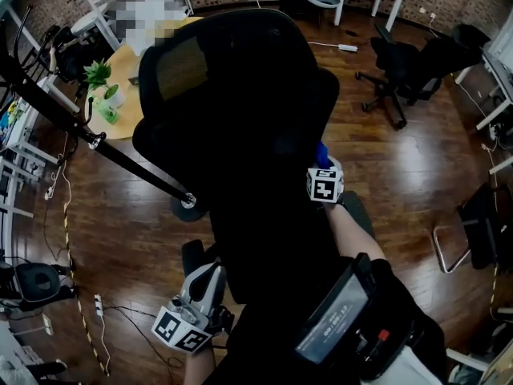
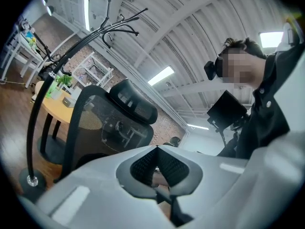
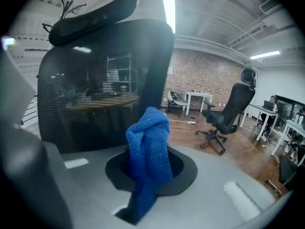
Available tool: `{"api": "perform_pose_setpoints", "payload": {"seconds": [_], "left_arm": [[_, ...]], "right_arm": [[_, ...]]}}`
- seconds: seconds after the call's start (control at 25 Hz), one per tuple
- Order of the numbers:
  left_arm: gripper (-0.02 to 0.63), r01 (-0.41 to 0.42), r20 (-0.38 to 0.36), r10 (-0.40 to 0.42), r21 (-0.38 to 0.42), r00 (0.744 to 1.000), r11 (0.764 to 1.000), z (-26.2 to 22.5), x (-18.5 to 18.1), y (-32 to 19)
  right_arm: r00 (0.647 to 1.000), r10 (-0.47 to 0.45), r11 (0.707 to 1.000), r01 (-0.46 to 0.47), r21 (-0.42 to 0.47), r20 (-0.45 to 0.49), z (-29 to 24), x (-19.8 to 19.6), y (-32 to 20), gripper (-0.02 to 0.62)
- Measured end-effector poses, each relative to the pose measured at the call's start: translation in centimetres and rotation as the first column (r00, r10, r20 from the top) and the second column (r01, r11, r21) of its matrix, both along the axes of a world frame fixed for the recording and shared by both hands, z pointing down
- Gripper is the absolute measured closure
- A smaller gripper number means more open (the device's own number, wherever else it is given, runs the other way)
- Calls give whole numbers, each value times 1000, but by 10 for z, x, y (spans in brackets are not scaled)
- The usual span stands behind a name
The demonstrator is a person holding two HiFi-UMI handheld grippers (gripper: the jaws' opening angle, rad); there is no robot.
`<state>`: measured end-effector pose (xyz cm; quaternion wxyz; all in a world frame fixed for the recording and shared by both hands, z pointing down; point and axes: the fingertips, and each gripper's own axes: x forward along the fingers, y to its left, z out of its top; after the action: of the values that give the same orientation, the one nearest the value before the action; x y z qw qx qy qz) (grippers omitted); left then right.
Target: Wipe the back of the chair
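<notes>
A black mesh office chair (image 1: 240,111) with a headrest (image 1: 180,62) fills the middle of the head view, its back toward me. My right gripper (image 1: 322,167) is at the chair back's right edge, shut on a blue knitted cloth (image 1: 321,154). In the right gripper view the cloth (image 3: 149,149) stands bunched up out of the jaws, close to the mesh back (image 3: 95,94) and its dark frame edge (image 3: 157,70). My left gripper (image 1: 207,277) hangs low beside the chair's lower left, shut with nothing in it. Its view looks up at the chair (image 2: 97,123), the pads (image 2: 145,163) pressed together.
A round wooden table (image 1: 128,70) with a potted plant (image 1: 103,83) stands beyond the chair. A black coat stand pole (image 1: 104,147) slants across the left. Another black office chair (image 1: 397,74) stands at the right, and a cable (image 1: 76,295) runs along the wooden floor.
</notes>
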<state>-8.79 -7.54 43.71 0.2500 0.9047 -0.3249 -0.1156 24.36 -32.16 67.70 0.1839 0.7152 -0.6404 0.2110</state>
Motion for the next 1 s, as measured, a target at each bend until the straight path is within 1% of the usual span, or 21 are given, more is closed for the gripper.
{"api": "perform_pose_setpoints", "payload": {"seconds": [0.12,0.24,0.32,0.4,0.48,0.6,0.64,0.68,0.72,0.84,0.92,0.96,1.0], "left_arm": [[603,56,8,-56,-18,998,998,4,-22,7],[603,108,22,-108,-36,994,993,7,-44,15],[603,140,31,-139,-35,990,989,7,-57,20],[603,169,39,-168,-27,985,985,3,-68,29],[603,202,43,-201,-20,979,979,0,-82,37],[603,263,36,-262,-31,964,964,1,-105,48],[603,284,36,-283,-37,959,958,1,-112,52],[603,304,39,-302,-41,952,952,2,-117,56],[603,321,40,-319,-44,947,946,2,-122,59],[603,363,48,-361,-43,931,931,1,-130,67],[602,386,64,-383,-46,922,921,4,-136,74],[603,397,70,-393,-51,917,916,7,-140,77],[603,408,73,-403,-57,912,911,10,-143,79]], "right_arm": [[996,-85,996,85,-12,18,10,-58,-3,560],[988,-152,988,152,12,35,10,-109,-9,560],[982,-180,984,179,21,62,13,-140,-10,560],[969,-232,973,231,21,80,17,-175,-6,560],[955,-283,959,282,13,85,23,-209,-3,560],[945,-315,948,317,-10,91,32,-252,0,560],[936,-337,940,340,-19,97,35,-268,3,560],[921,-376,924,380,-27,105,37,-286,7,560],[898,-425,902,430,-33,111,39,-306,11,560],[815,-568,816,576,-50,118,42,-365,20,560],[742,-658,743,667,-55,128,42,-404,29,560],[693,-707,695,718,-46,138,41,-426,37,560],[633,-760,636,771,-29,147,38,-446,47,560]]}}
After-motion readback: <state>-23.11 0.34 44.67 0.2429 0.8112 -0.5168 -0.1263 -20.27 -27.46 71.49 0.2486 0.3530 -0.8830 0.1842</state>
